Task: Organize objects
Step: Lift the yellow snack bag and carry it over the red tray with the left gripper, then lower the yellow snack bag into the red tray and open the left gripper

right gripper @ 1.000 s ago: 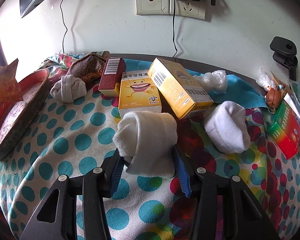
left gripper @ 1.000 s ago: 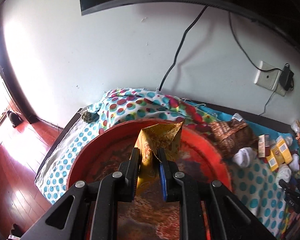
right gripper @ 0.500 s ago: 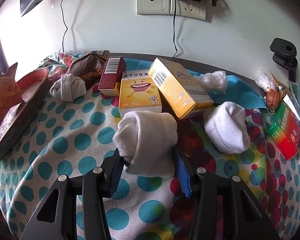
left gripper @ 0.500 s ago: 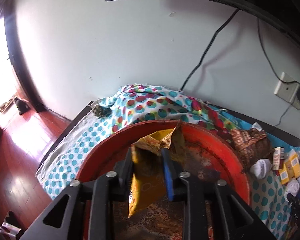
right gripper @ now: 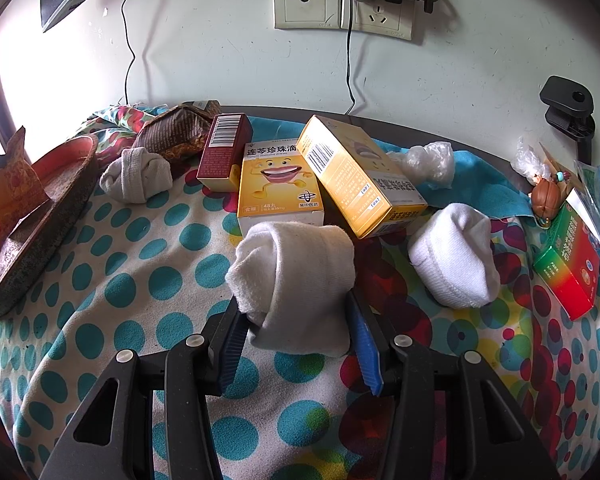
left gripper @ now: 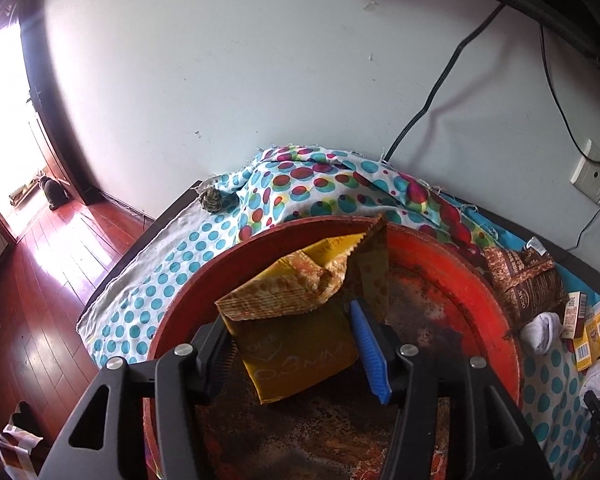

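Left gripper (left gripper: 292, 344) jaws just opened, crumpled yellow snack packet (left gripper: 296, 320) loose between them over round red tray (left gripper: 488, 304) at frame centre: back straight out; right gripper (right gripper: 296, 344) clamps rolled white sock (right gripper: 296, 276).

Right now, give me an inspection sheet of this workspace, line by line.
Surface: polka-dot cloth over the table.
Job's things: yellow foil snack packet lying in the round red tray; rolled white sock.
Clutter: yellow medicine boxes, green-red box, more socks.
Tongs: left tongs just opened, packet loose between them; right tongs squeezing the sock.
Cables: black cords to the wall sockets.
Surroundings: white wall, wooden floor.
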`<state>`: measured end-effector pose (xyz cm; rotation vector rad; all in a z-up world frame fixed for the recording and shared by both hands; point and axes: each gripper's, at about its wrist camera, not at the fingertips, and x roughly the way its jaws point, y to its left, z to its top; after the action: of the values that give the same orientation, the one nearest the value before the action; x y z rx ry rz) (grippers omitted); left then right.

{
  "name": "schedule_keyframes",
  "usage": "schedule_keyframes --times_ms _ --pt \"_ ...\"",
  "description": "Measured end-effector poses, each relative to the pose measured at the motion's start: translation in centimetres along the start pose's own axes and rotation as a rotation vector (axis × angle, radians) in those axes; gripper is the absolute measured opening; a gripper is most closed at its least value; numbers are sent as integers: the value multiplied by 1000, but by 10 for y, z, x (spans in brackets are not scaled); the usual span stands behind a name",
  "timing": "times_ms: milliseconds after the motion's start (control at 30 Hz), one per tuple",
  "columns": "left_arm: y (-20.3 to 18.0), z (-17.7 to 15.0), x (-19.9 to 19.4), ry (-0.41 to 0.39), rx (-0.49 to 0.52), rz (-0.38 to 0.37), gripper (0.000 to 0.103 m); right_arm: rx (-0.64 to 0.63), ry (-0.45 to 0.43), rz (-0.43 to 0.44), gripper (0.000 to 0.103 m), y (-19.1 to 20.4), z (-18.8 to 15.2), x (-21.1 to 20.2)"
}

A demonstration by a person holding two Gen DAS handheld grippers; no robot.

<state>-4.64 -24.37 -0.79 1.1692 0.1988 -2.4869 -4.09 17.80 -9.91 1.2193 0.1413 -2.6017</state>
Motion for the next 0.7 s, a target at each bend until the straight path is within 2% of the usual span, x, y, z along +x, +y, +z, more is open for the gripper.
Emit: schedule_keyframes --times_ms 400,700 --pt "11 6 -14 -47 -24 38 57 -1 1 -2 45 1 -1 1" --pt "12 2 -25 -46 -27 8 57 -18 -1 -18 46 -4 -6 -4"
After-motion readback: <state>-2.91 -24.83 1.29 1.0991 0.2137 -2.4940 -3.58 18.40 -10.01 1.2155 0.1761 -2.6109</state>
